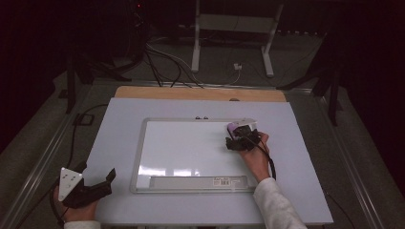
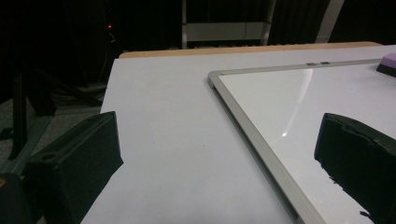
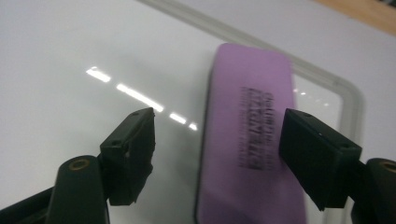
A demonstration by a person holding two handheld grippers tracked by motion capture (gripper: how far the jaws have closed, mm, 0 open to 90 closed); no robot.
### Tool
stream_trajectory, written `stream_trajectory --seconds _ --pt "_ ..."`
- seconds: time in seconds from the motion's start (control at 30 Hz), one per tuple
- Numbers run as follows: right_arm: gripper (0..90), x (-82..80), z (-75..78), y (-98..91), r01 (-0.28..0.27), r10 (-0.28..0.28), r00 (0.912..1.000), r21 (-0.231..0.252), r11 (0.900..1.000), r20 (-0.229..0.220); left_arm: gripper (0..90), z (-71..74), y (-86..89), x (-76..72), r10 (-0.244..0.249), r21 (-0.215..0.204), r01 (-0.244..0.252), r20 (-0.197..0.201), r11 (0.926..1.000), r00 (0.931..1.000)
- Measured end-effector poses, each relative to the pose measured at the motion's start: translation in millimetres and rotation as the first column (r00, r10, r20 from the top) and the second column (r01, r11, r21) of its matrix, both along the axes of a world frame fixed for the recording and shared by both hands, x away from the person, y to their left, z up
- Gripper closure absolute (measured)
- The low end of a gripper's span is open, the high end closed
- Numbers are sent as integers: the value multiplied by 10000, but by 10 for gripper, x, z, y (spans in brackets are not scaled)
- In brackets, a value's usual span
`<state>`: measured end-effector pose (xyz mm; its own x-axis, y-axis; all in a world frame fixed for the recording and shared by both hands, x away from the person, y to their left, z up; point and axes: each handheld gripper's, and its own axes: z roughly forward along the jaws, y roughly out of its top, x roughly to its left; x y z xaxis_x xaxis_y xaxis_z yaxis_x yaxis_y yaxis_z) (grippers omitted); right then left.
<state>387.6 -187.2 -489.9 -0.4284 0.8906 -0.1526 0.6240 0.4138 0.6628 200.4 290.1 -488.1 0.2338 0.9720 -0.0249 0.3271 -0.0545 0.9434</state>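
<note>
Jaws of my right gripper straddle the purple rectangular foam eraser at the aluminium-framed whiteboard's far right corner, parted and not gripping, lined up to grasp.

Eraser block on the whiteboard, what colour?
Purple, with dark printed lettering on top; clearest in the right gripper view.

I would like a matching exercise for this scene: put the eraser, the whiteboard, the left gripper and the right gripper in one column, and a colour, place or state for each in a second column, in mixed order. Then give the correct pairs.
Things:
1. eraser
2. whiteboard
3. left gripper
4. right gripper

Descriptions:
A. jaws open at the near left corner of the table, away from the board
B. purple, lying near the board's far right corner
C. jaws open, one on each side of the eraser
D. white with a silver frame, lying flat on the table

Pairs: 1-B, 2-D, 3-A, 4-C
</note>
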Motion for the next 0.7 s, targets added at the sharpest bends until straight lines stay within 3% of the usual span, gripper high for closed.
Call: stream_trajectory --seconds 0.07,0.2,0.37,0.7 --pt "275 -9 7 -22 73 -74 9999 62 10000 77 12 -6 0 5 14 -41 -14 -34 10000 10000" --pt "266 11 -22 -35 113 -116 9999 -373 9992 -71 13 -4 -8 4 0 -1 0 -30 10000 10000" --pt "264 38 -27 -58 245 -251 9996 -486 9985 -132 13 -4 -3 2 0 -15 0 -20 10000 10000" --pt "414 76 -6 -145 492 -503 9986 -684 9964 -143 13 -5 -7 4 0 -13 0 -31 10000 10000"
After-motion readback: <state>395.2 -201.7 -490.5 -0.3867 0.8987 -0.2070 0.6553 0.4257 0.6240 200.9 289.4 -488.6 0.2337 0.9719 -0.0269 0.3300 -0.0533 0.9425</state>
